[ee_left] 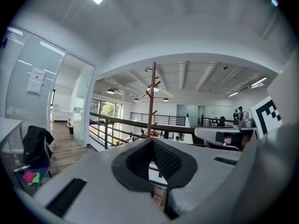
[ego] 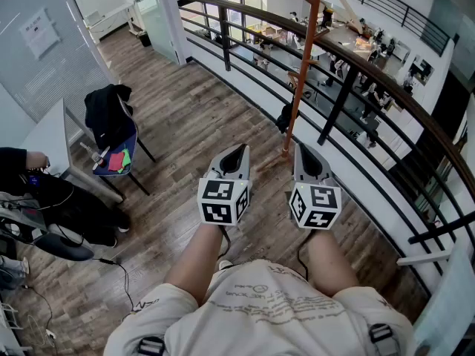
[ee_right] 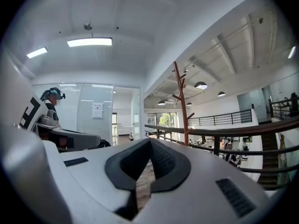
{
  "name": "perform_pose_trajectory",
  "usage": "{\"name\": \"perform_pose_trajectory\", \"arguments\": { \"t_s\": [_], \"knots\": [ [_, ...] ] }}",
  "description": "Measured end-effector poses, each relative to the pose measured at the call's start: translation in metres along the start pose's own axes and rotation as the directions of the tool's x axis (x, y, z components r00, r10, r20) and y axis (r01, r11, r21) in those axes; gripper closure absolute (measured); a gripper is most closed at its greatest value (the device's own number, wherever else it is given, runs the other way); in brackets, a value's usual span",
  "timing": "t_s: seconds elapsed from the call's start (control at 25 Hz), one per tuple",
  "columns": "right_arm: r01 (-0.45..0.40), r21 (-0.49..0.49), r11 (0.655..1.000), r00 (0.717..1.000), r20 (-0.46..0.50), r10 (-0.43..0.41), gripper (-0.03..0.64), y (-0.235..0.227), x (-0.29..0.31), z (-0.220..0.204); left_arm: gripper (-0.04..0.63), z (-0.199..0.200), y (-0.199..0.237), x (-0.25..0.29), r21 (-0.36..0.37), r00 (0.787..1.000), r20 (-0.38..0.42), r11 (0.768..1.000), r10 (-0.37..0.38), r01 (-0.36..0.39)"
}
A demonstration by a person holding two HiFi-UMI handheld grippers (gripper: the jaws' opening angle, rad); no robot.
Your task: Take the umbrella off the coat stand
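Note:
The coat stand (ego: pixel 306 58) is a slim orange-brown pole by the railing, straight ahead of me. A small black folded umbrella (ego: pixel 285 117) hangs low on its left side. My left gripper (ego: pixel 237 153) and right gripper (ego: pixel 303 151) are side by side at waist height, a short way in front of the stand's foot, both shut with nothing between the jaws. In the left gripper view the stand (ee_left: pixel 152 94) rises above the shut left gripper (ee_left: pixel 152 143). The right gripper view shows the stand (ee_right: pixel 181 101) right of the shut right gripper (ee_right: pixel 149 143). Neither gripper view shows the umbrella.
A curved black railing with a wooden top rail (ego: pixel 371 73) runs behind the stand, above an open floor below. At the left stand a chair with a black jacket (ego: pixel 110 121), a white desk (ego: pixel 46 136) and a seated person's sleeve (ego: pixel 18 162). Cables (ego: pixel 111 265) lie on the wooden floor.

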State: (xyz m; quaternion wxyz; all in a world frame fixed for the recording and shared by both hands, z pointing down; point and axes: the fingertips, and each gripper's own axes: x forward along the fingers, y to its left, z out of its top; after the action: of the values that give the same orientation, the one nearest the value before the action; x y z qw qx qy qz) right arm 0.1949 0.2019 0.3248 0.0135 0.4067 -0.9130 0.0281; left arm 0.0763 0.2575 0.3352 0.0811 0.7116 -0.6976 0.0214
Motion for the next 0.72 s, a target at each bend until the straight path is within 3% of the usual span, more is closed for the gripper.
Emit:
{"name": "perform_pose_trajectory", "arguments": {
  "t_s": [0.72],
  "knots": [
    [-0.119,0.007,0.993,0.993,0.003,0.119,0.615,-0.038,0.002,-0.017,0.591,-0.022,-0.039,0.046,-0.005,0.999,-0.035,1.0,0.025,-0.025]
  ]
}}
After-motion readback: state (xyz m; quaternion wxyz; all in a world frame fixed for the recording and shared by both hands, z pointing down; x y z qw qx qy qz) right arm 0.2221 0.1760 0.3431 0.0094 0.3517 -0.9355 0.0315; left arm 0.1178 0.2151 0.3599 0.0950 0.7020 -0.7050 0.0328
